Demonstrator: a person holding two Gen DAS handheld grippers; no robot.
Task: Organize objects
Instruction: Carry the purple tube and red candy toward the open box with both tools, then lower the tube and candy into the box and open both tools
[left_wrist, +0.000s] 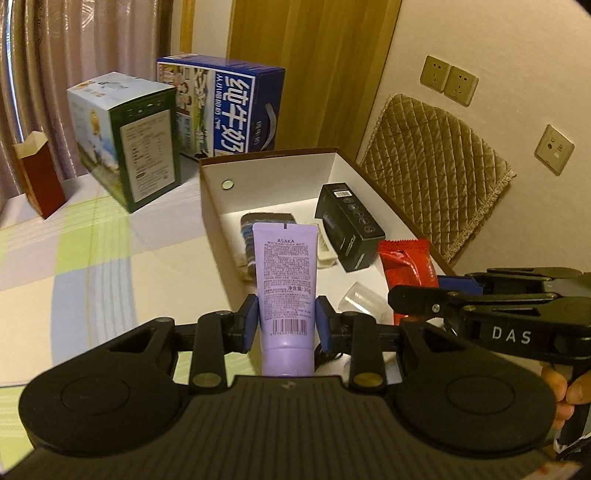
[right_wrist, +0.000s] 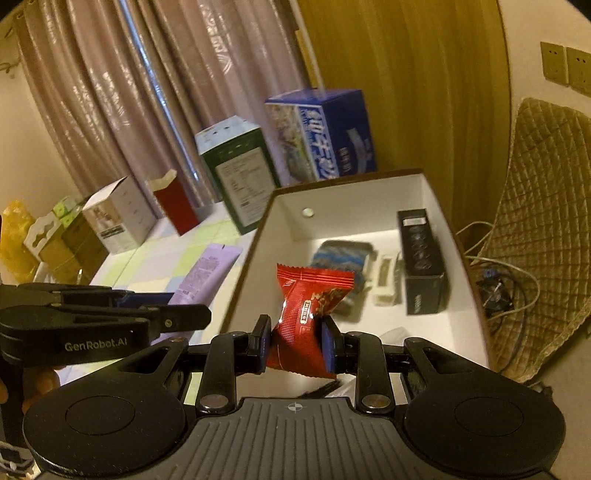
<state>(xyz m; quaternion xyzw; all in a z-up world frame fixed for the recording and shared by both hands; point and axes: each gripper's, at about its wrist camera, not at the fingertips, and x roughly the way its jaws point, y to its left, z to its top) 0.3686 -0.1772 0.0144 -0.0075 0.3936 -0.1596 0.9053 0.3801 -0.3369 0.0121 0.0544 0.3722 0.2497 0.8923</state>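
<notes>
My left gripper is shut on a purple ASAKA tube, held upright over the near edge of a white open box. My right gripper is shut on a red snack packet, hanging above the same box. In the left wrist view the right gripper reaches in from the right with the red packet. In the right wrist view the left gripper shows at the left with the purple tube. Inside the box lie a black carton, a blue-grey pouch and a small pale item.
On the checked tablecloth behind the box stand a blue milk carton, a green-white carton and a red paper box. More boxes and a yellow bag sit at far left. A quilted chair back stands right of the box, with cables beside it.
</notes>
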